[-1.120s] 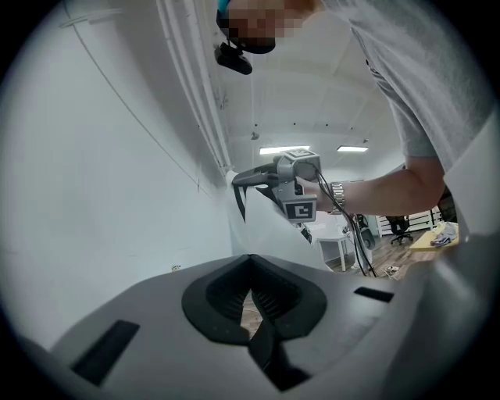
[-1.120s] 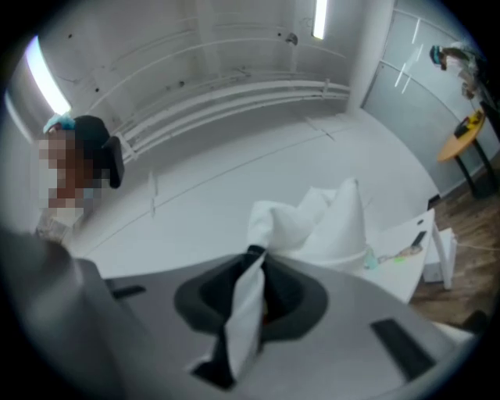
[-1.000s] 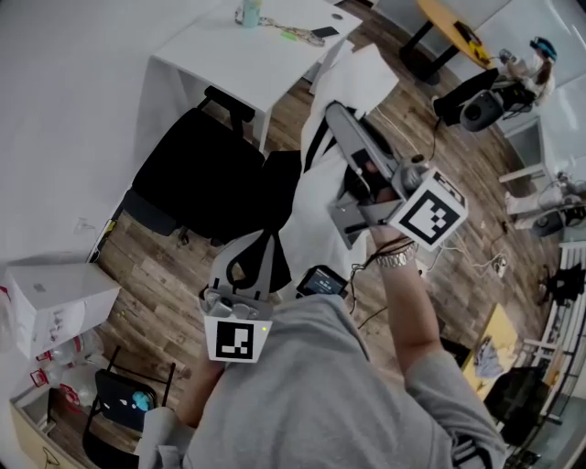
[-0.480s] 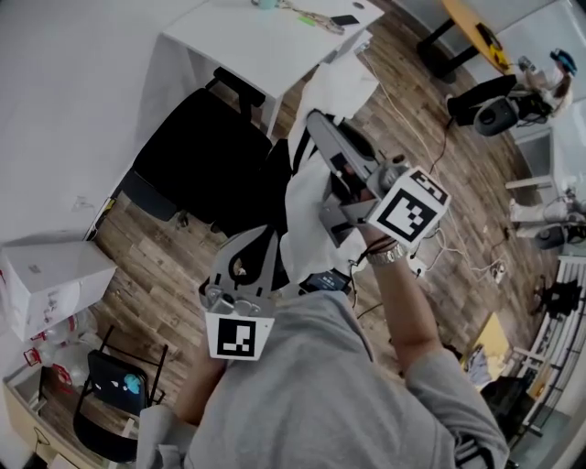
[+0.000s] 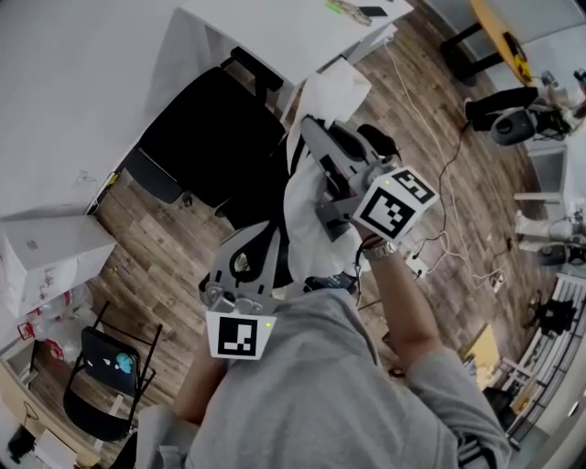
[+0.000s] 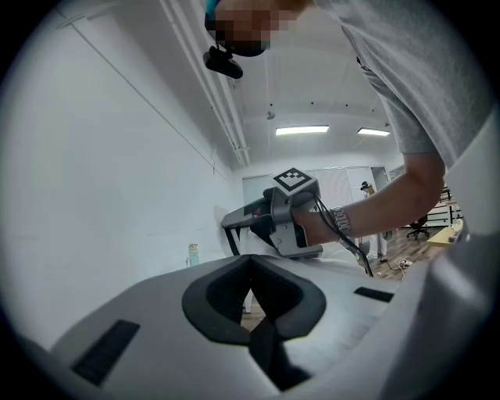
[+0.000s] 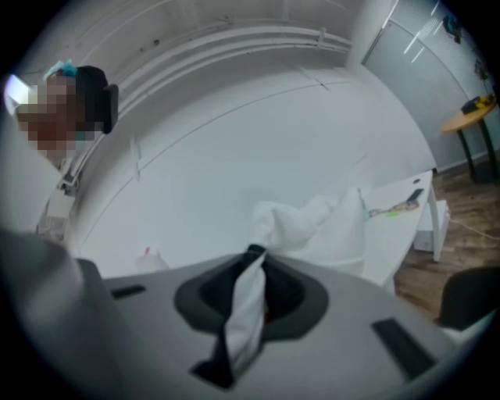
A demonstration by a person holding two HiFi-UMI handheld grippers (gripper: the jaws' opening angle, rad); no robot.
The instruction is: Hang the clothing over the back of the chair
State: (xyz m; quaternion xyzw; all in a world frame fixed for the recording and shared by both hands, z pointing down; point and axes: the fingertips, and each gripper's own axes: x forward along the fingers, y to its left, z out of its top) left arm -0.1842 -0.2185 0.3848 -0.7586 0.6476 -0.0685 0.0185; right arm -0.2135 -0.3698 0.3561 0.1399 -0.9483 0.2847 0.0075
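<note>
My right hand-held gripper has sunk toward the chair, pinching the soft, light clothing by its edge. The left hand-held gripper is closed, seemingly empty.

The clothing hides part of the chair, so the head view does not show whether cloth and chair back touch. That view's top edge cuts off the surface, and the small things near its right corner are too small to name. Whether any cloth sits between the closed jaws of the left gripper cannot be told.
</note>
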